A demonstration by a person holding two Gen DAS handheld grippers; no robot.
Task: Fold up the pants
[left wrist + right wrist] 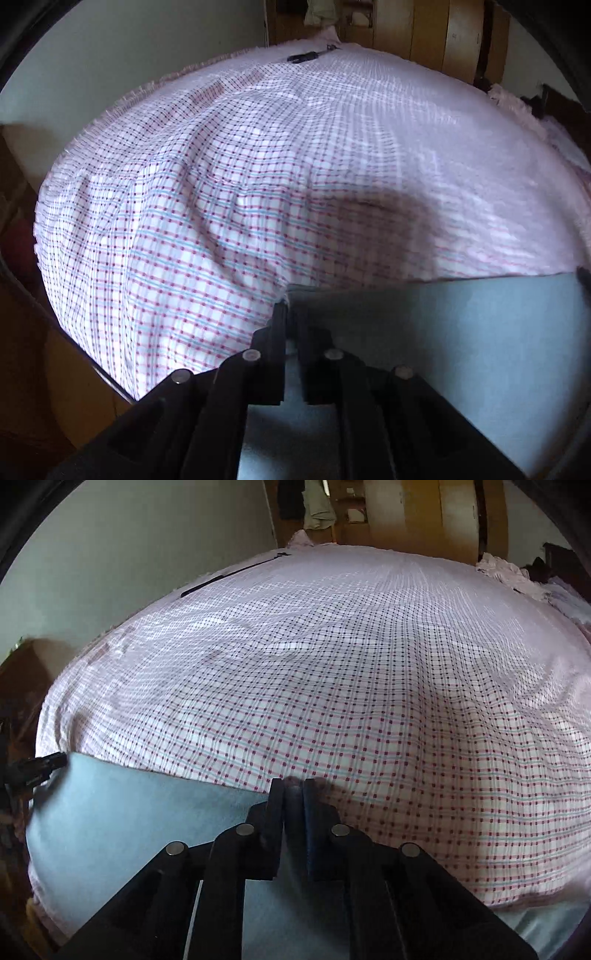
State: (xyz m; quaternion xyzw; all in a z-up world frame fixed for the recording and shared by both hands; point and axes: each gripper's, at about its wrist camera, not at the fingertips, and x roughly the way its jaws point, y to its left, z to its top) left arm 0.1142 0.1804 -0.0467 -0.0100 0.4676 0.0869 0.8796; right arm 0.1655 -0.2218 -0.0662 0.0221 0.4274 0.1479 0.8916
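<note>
Checked bedding (258, 166) in pink, blue and white covers a bed that fills most of both views, with a pale wall at the upper left and wooden cupboards (454, 520) along the top. On the far edge of the bed lies a thin dark object (306, 56), too small to identify. Light blue-grey pants (461, 332) stretch across the lower part of each frame, their top edge pulled into a straight line. At lower centre of the left view, the left gripper (291, 306) is pinched on one corner of that edge. The right gripper (293, 784) is clamped together on the other corner, and the left gripper's tip also shows at the right view's left edge.
</note>
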